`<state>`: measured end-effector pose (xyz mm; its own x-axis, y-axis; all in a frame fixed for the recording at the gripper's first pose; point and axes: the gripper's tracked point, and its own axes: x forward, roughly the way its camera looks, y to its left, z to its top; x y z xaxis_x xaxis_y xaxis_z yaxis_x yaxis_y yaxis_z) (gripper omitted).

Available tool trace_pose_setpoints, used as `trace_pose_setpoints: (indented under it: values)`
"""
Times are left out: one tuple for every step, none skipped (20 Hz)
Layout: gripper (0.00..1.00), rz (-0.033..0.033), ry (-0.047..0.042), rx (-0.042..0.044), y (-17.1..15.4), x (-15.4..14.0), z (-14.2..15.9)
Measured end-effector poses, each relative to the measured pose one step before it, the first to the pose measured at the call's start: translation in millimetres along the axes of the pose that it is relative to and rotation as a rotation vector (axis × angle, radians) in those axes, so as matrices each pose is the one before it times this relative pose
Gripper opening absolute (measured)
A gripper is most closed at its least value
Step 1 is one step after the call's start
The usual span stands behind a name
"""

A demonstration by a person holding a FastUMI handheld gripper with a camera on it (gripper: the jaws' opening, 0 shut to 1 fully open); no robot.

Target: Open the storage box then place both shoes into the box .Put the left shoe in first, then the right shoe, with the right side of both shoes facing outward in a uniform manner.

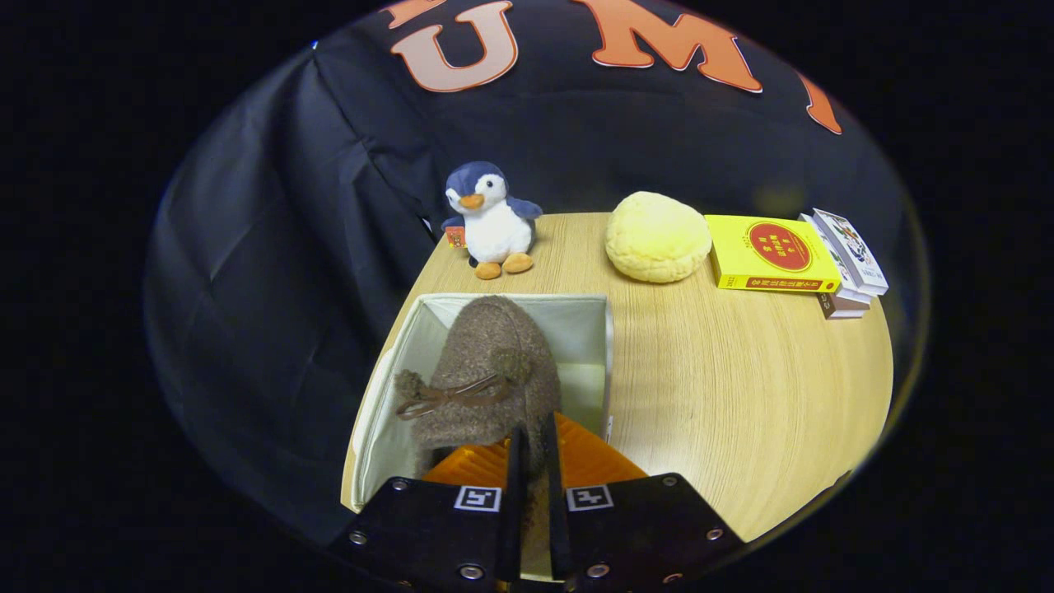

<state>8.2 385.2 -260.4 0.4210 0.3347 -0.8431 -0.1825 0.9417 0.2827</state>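
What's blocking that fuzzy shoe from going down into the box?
Nothing visible. The gripper is shut on the shoe, which hangs over the open box; no other shoe shows inside.

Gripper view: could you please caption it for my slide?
Gripper shut on a brown shoe over the open box.

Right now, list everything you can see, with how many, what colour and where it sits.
shoe: one, brown fuzzy with a bow, over the open box, held at its rear
storage box: one, cream white, open, at the table's near left edge
table: one, light wood
plush penguin: one, blue and white, beyond the box
yellow cushion: one, right of the penguin
yellow book: one, right of the cushion
small books: a stack, beside the yellow book
gripper: one, fingers pinching the shoe's rear edge
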Motion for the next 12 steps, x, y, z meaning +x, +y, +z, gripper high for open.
trace_pose_setpoints:
  values:
    - [0.16,0.01721,-0.01138,-0.00026,5.16,-1.57,3.80]
    - [0.16,0.00881,-0.02335,-0.00457,2.07,-3.50,6.21]
    - [0.15,0.00795,-0.01904,-0.00786,0.17,-5.48,6.35]
    - [0.15,0.00776,-0.01883,-0.00658,-0.09,-5.66,5.90]
    - [0.14,0.00817,-0.02034,-0.00319,-0.67,-5.71,5.11]
    - [0.14,0.00810,-0.01808,-0.00047,-1.24,-7.47,5.40]
    - [0.13,0.00918,-0.01968,0.00146,-2.04,-7.59,5.41]
    - [0.13,0.00994,-0.02152,-0.00167,-1.88,-9.19,6.27]
    - [0.17,0.00491,-0.02711,-0.00616,-4.05,-9.24,7.35]
    - [0.18,-0.00200,-0.02869,-0.00922,-5.92,-11.12,8.06]
    - [0.20,0.00045,-0.03102,-0.01090,-4.89,-10.23,8.29]
    - [0.20,0.00021,-0.03123,-0.01045,-6.16,-11.07,9.22]
